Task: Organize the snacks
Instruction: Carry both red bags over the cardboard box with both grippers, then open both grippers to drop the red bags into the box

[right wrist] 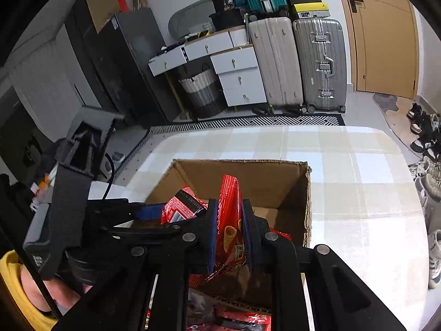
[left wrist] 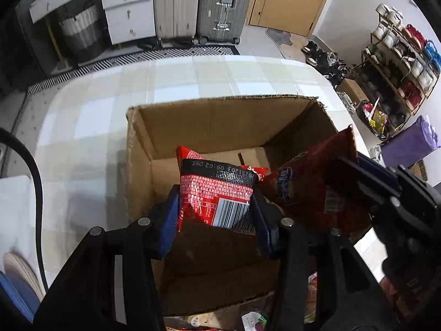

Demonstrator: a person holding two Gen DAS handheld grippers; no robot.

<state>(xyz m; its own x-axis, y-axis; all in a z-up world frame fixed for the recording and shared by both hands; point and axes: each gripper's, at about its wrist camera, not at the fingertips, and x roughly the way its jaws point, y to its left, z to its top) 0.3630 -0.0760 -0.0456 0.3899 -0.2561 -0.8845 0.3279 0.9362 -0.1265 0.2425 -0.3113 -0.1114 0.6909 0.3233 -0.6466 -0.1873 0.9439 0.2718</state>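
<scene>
I held the left gripper [left wrist: 216, 209] over the open brown corrugated cardboard box [left wrist: 220, 121], which stood on the pale checked tablecloth of the table [left wrist: 82, 127]. Its blue-padded jaws were pinching a red foil snack packet with a black sealed band and a white barcode [left wrist: 217, 193]; the packet stood upright between the pads, its top edge above the box floor and inside the box walls.

The right gripper [right wrist: 228, 231] was pressed nearly together on a tall red foil snack bag printed with a cone-shaped roll [right wrist: 230, 220]. The bag was clamped edge-on between the two blue pads, its crimped top pointing up and its lower part hanging into the box near the right-hand wall. In the left wrist view the same bag [left wrist: 308, 187] appeared just beside the first packet, to its right, with the right gripper's black frame behind it.

Both packets were inside the outline of the box but I could not tell whether either touched the bottom. More red wrappers [right wrist: 242, 320] lay on the table in front of the box. A yellow sleeve cuff [right wrist: 16, 284] of the person showed at the lower left of the right wrist view
</scene>
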